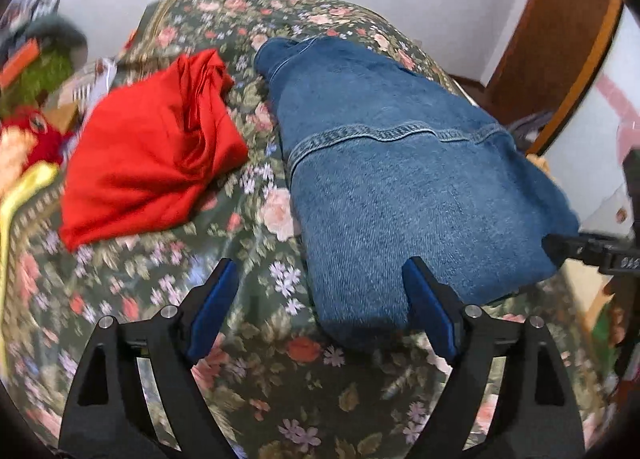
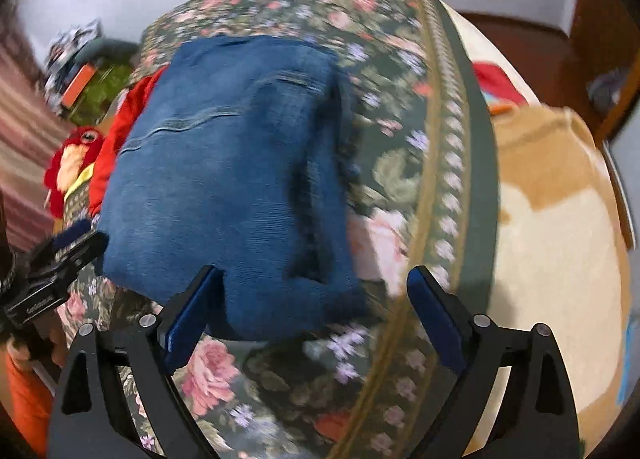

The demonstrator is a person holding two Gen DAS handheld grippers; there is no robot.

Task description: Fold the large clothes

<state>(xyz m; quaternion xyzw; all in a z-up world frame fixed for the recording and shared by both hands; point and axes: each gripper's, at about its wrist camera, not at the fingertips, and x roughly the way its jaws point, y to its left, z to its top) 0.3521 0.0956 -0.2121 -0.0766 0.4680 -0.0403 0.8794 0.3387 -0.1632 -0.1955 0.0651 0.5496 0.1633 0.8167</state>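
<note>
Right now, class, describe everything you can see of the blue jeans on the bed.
The blue jeans are mid-blue denim, folded into a thick, roughly rectangular bundle. A stitched seam curves across the top face, and layered edges show along one side in the right wrist view. They lie flat on the floral bedspread, apart from the red garment beside them. The near folded edge sits between both open grippers' fingers; the left gripper and right gripper are not clamping it.

No legible text or labels anywhere
</note>
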